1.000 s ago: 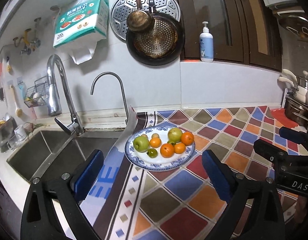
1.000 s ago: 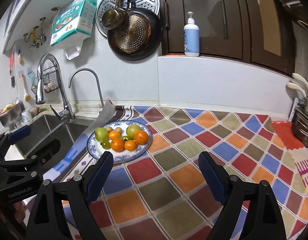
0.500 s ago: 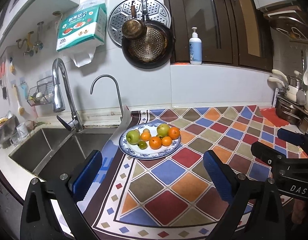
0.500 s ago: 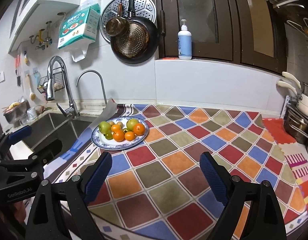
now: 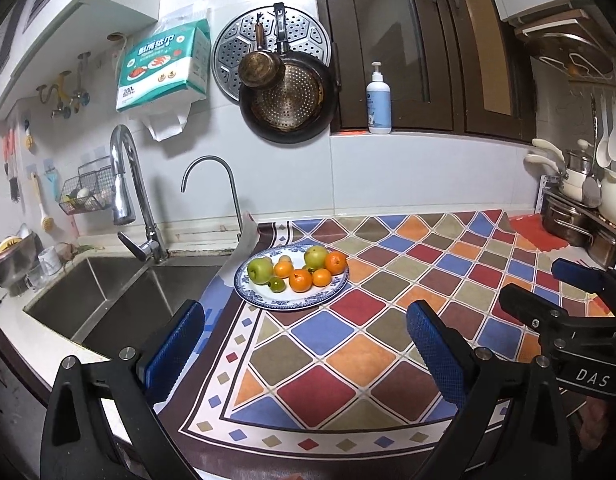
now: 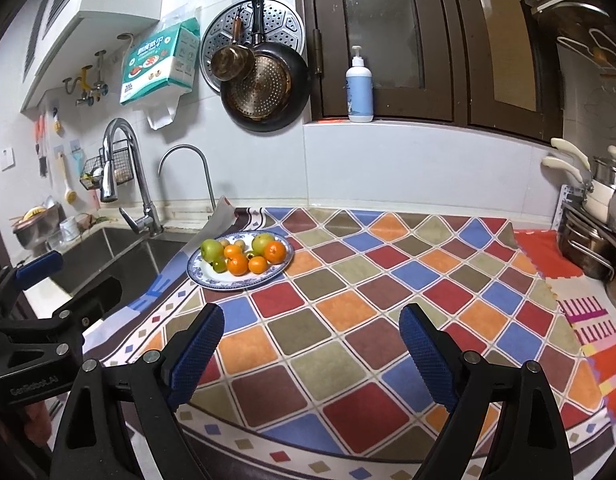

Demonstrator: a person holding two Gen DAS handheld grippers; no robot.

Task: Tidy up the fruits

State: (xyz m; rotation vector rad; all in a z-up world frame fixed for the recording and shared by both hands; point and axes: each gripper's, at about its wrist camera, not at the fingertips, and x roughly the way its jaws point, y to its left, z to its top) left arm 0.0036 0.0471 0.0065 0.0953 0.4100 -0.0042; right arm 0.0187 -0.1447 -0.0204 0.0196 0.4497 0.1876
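Observation:
A blue-rimmed white plate (image 5: pixel 264 302) stands on the chequered mat near the sink, holding two green apples (image 5: pixel 260 270), several oranges (image 5: pixel 300 280) and small fruits. It also shows in the right wrist view (image 6: pixel 212 278). My left gripper (image 5: pixel 306 344) is open and empty, held back over the mat's front edge, well short of the plate. My right gripper (image 6: pixel 312 344) is open and empty, also back from the plate. Each gripper shows at the edge of the other's view.
A double steel sink (image 5: pixel 108 292) with two taps lies left of the plate. Pans (image 5: pixel 286 98) hang on the wall. A soap bottle (image 5: pixel 379 100) stands on the sill. Pots and a dish rack (image 5: pixel 580 216) stand at the far right. The chequered mat (image 5: pixel 388 320) covers the counter.
Both grippers have drawn back and up from the plate, which now looks smaller and farther. Both stay open. The fruit has not moved.

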